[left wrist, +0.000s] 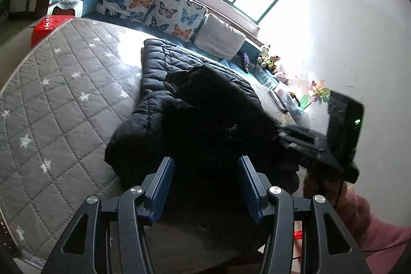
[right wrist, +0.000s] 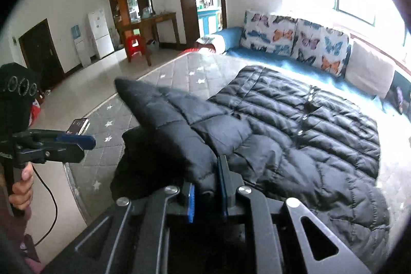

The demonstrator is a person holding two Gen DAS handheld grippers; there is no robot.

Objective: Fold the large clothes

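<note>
Black quilted jacket (right wrist: 295,125) spread on grey star-quilted mattress (left wrist: 64,84) ahead of both jaws, butterfly-cushioned sofa (right wrist: 295,40) under bright window beyond; right gripper (right wrist: 206,193) jaws pinched on jacket sleeve, left gripper (left wrist: 205,186) jaws half open, empty above jacket.

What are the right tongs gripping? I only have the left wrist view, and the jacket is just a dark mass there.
Observer: The right tongs are shut on a raised fold of the jacket.
Operator: Is the rest lying flat?
Observer: Yes, the body lies spread out on the mattress, its quilted rows plain to see.
Operator: Are my left tongs touching it?
Observer: Seen side-on, the left tongs hold nothing, and there is a gap between them and the jacket.
</note>
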